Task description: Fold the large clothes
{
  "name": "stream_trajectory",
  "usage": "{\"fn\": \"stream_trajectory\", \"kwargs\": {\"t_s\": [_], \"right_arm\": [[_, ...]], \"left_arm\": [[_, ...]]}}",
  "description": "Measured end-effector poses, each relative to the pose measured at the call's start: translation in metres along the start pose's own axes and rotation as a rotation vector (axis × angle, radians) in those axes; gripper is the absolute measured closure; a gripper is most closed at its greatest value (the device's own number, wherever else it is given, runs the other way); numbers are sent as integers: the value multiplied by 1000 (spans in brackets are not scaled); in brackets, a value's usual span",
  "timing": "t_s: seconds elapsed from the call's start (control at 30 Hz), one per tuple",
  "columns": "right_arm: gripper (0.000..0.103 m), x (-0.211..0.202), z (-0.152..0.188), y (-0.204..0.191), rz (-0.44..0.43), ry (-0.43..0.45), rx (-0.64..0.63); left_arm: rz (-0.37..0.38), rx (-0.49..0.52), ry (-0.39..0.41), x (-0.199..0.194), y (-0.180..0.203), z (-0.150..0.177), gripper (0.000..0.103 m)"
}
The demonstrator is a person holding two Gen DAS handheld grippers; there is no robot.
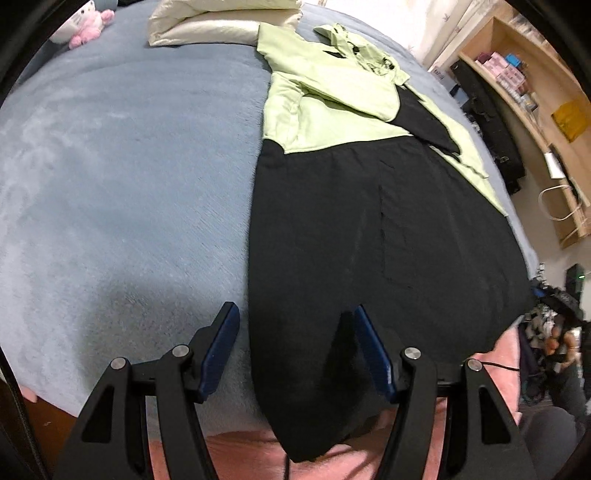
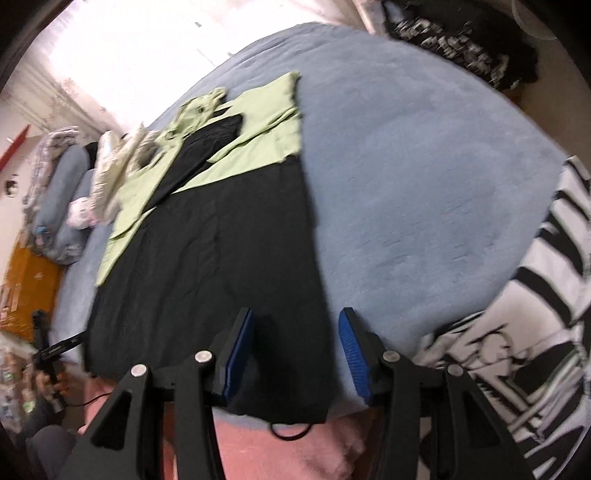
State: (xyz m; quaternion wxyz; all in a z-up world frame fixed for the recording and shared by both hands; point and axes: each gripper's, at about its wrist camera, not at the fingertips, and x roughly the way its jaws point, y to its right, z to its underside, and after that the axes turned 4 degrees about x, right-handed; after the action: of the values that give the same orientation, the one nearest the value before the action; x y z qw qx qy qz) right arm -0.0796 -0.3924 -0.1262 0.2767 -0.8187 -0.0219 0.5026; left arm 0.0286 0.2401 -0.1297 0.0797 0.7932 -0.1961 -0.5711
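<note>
A large garment lies flat on the blue bed. It has a black lower part [image 1: 369, 240] and a light green upper part [image 1: 317, 110] with sleeves folded in. My left gripper [image 1: 293, 314] is open over the garment's left bottom corner, with its jaws either side of the black hem edge. In the right wrist view the same garment [image 2: 207, 258] lies ahead. My right gripper [image 2: 295, 319] is open over its right bottom corner. Neither gripper holds cloth.
The blue bedcover [image 1: 129, 184] spreads to the left. A cream pillow [image 1: 207, 26] and a pink plush toy [image 1: 88, 26] lie at the far end. A black-and-white striped garment [image 2: 517, 350] lies at the right. Wooden shelves [image 1: 535, 110] stand beside the bed. A pink cover [image 2: 295, 454] hangs at the near edge.
</note>
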Motion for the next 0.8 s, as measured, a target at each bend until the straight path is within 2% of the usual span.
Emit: {"fn": "stream_trajectory", "kwargs": {"t_s": [0.13, 0.23, 0.27, 0.4, 0.67, 0.8], "right_arm": [[55, 3, 2, -4, -58, -28, -10], [55, 2, 1, 0, -104, -40, 11], [58, 2, 0, 1, -104, -44, 14], [69, 8, -2, 4, -57, -56, 19], [68, 20, -3, 4, 1, -73, 16], [66, 34, -7, 3, 36, -88, 39]], "left_arm": [[76, -16, -8, 1, -1, 5, 40], [88, -11, -11, 2, -2, 10, 40], [93, -11, -12, 3, -3, 11, 40], [101, -5, -17, 7, -5, 14, 40], [88, 26, -27, 13, -2, 18, 40], [97, -8, -35, 22, -1, 14, 32]]}}
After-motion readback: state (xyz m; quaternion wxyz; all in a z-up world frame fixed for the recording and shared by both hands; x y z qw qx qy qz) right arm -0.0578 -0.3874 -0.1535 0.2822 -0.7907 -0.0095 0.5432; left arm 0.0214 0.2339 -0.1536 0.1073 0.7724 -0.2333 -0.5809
